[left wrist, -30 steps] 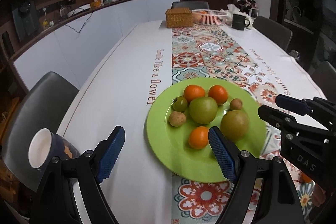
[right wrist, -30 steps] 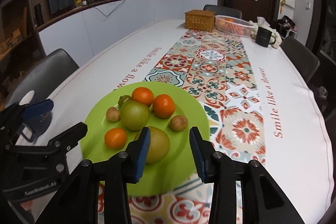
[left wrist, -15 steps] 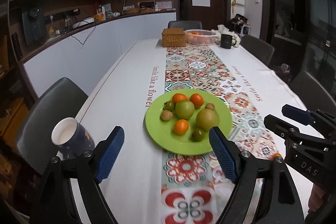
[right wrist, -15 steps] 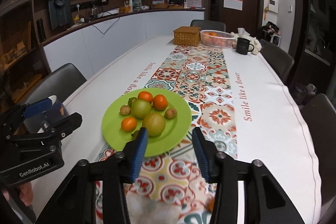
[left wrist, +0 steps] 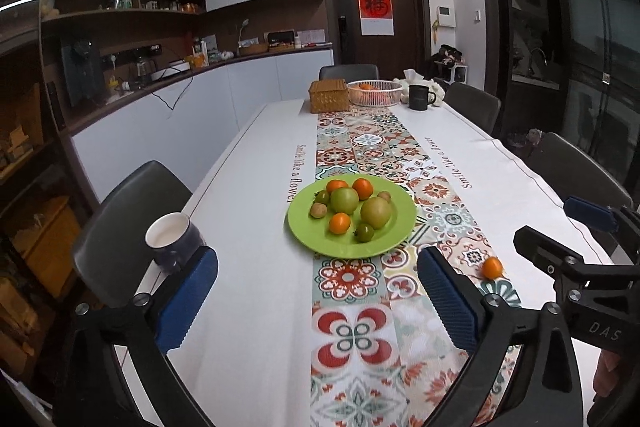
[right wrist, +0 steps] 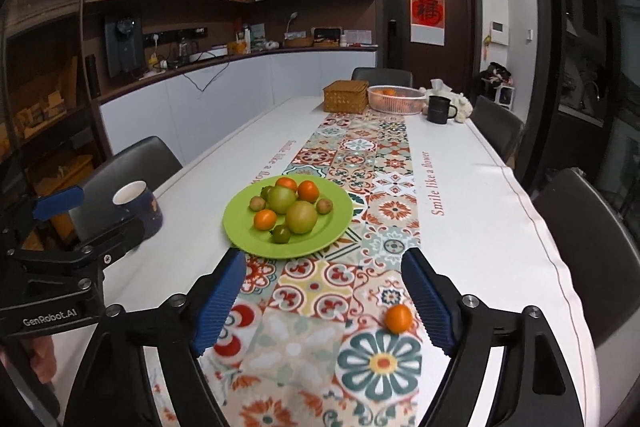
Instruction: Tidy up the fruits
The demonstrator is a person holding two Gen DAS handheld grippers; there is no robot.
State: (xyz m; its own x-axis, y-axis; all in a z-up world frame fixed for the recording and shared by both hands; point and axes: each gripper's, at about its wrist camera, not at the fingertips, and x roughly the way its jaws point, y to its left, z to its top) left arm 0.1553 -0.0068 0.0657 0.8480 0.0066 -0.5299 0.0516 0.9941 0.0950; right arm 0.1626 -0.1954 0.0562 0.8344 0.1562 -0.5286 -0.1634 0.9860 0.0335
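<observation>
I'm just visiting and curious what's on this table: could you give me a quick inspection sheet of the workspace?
Surface: long white table with a patterned tile runner.
Job's things: green plate holding orange, green and small brown fruits; one small orange fruit lies loose on the runner.
Clutter: dark mug near the left edge; wicker box, white basket and black mug at the far end.
Grippers: left gripper and right gripper both open, holding nothing.
Cables: one hanging off the counter.
Surroundings: chairs, kitchen counter, dark door.
</observation>
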